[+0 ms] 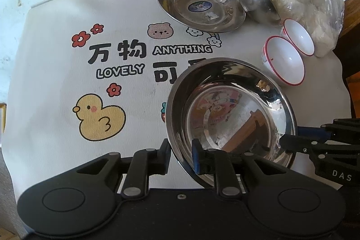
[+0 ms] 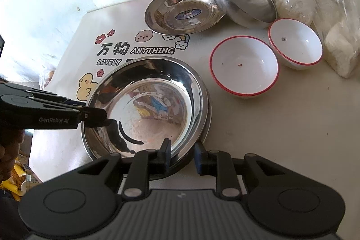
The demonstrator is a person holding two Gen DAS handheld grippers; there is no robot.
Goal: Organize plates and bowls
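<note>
Both tools [image 1: 181, 155] [image 2: 181, 156] angled down, straddling plate [image 1: 229, 114] rim

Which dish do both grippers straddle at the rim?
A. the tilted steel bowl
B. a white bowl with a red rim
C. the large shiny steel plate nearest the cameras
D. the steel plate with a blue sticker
C: the left gripper and right gripper each have the rim of the large steel plate between their fingers.

You see the big steel plate [image 2: 146, 109] near you on the table [image 2: 281, 138], two small bowls [image 2: 244, 66] to its right, and another plate [image 2: 182, 12] and steel bowl [image 2: 244, 1] behind.
</note>
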